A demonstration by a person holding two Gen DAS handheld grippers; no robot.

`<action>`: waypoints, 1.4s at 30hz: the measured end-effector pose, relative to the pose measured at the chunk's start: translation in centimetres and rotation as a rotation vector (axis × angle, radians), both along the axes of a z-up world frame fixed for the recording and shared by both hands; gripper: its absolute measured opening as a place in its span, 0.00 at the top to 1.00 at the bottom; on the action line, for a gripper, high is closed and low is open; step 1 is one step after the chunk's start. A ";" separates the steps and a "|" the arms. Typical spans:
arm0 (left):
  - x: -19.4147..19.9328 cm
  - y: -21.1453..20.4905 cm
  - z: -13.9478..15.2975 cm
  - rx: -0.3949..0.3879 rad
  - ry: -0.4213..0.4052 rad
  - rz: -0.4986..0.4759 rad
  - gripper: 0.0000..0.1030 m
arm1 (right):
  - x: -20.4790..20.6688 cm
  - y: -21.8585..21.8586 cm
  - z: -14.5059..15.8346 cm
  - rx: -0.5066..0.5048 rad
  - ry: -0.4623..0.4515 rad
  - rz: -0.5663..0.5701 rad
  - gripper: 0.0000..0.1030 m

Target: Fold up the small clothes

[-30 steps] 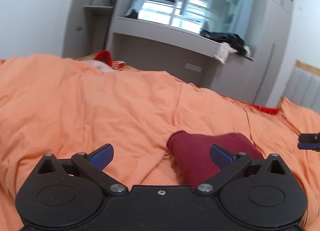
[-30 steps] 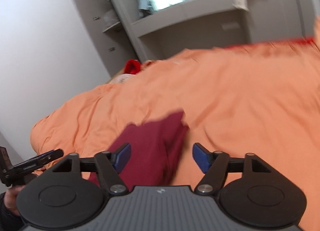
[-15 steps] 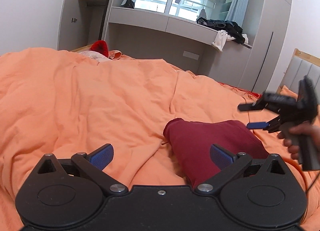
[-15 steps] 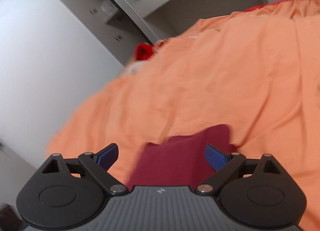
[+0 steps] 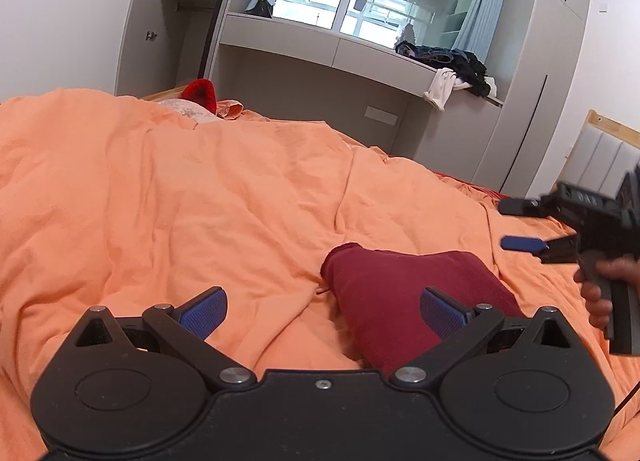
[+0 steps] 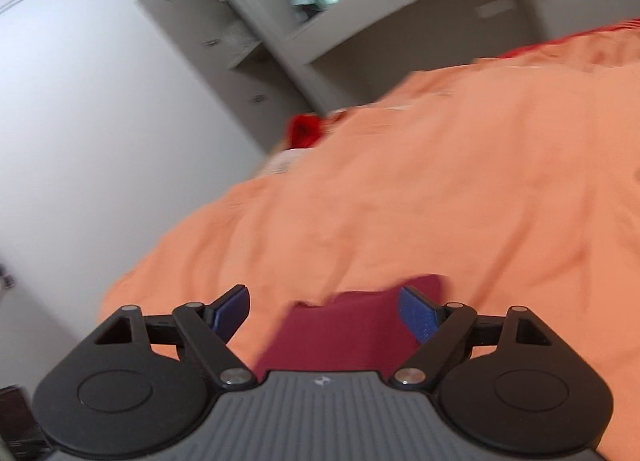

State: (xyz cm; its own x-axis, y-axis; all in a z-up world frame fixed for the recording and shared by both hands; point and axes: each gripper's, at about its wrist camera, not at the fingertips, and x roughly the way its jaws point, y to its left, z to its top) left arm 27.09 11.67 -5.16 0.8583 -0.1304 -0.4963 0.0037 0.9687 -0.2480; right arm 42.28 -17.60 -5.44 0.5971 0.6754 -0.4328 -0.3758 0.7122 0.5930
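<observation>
Garment [image 6: 352,325] lies below closing right hand-held gripper [image 6: 326,307], untouched, on duvet [image 6: 440,201].

Orange duvet [image 5: 240,197], dark clothes [image 5: 452,61] on grey ledge [image 5: 320,43]

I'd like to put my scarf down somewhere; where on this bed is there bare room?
The orange duvet lies bare left of the maroon garment, up to the red item. It is crowded near the garment, where both grippers hover.
</observation>
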 end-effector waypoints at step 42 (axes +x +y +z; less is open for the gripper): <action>1.1 -1.9 -2.1 0.160 0.078 0.025 0.01 | -16.5 -2.9 1.1 -0.058 -0.070 -0.147 0.00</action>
State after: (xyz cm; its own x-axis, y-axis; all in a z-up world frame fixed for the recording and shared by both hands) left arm 28.21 9.77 -7.28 0.8182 -0.0238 -0.5744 -0.0339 0.9954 -0.0896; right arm 25.76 -20.50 -4.30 0.7173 0.5540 -0.4225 -0.3039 0.7945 0.5258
